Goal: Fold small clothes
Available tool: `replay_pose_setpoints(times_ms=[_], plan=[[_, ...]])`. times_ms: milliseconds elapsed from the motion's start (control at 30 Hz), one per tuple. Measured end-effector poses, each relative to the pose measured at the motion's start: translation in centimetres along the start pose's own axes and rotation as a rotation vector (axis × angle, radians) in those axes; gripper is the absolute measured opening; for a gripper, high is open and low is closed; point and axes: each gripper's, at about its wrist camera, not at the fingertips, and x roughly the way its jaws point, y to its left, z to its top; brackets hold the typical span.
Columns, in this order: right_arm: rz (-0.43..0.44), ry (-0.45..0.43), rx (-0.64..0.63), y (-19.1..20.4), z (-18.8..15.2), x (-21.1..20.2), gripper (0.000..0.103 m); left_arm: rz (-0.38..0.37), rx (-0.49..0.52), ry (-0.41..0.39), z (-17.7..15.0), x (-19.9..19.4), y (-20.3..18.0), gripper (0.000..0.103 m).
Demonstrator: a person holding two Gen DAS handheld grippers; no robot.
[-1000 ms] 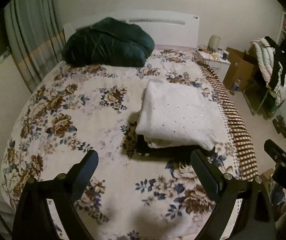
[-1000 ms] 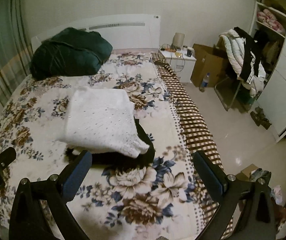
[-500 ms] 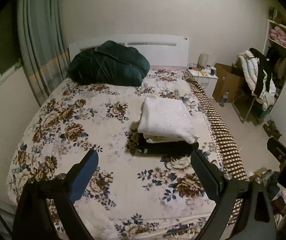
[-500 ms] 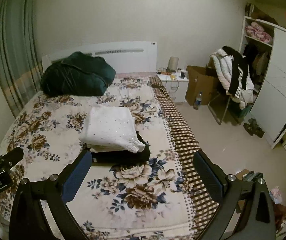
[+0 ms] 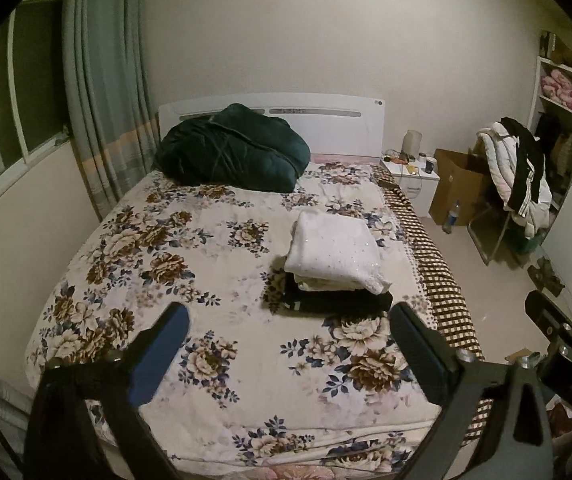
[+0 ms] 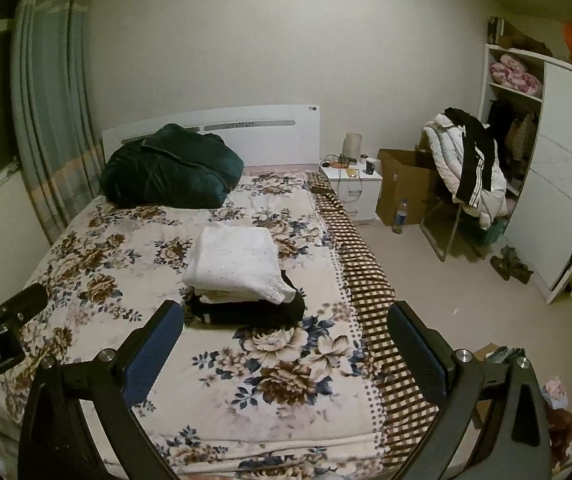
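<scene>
A folded white garment point(image 5: 336, 252) lies on top of a folded black garment point(image 5: 342, 303) in a small stack on the floral bed point(image 5: 205, 288), right of the middle. The stack also shows in the right wrist view, white point(image 6: 233, 264) over black point(image 6: 253, 312). My left gripper point(image 5: 290, 344) is open and empty, held back over the foot of the bed, well short of the stack. My right gripper point(image 6: 286, 340) is open and empty, also held back from the stack.
A dark green quilt point(image 5: 231, 148) is bundled at the headboard. A white nightstand point(image 6: 352, 184), a cardboard box point(image 6: 402, 184) and a chair piled with clothes point(image 6: 466, 164) stand right of the bed. A wardrobe point(image 6: 558, 184) lines the right wall. Curtains point(image 5: 101, 92) hang at left.
Both grippers have pulled back and up from the stack, so the whole bed and room now show. The stack has not moved. Both stay open.
</scene>
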Motion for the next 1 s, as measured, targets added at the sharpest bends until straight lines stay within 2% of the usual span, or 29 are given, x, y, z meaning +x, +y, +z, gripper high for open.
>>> replay_pose_setpoints(times_ms=[300, 1000], plan=[[0.039, -0.013, -0.026, -0.6, 1.8, 1.0, 0.103, 0.034, -0.011, -0.024, -0.7, -1.2, -0.5, 0.103], [0.088, -0.018, -0.030, -0.8, 2.2, 0.7, 0.103, 0.069, -0.010, -0.038, -0.7, -2.7, -0.6, 0.103]])
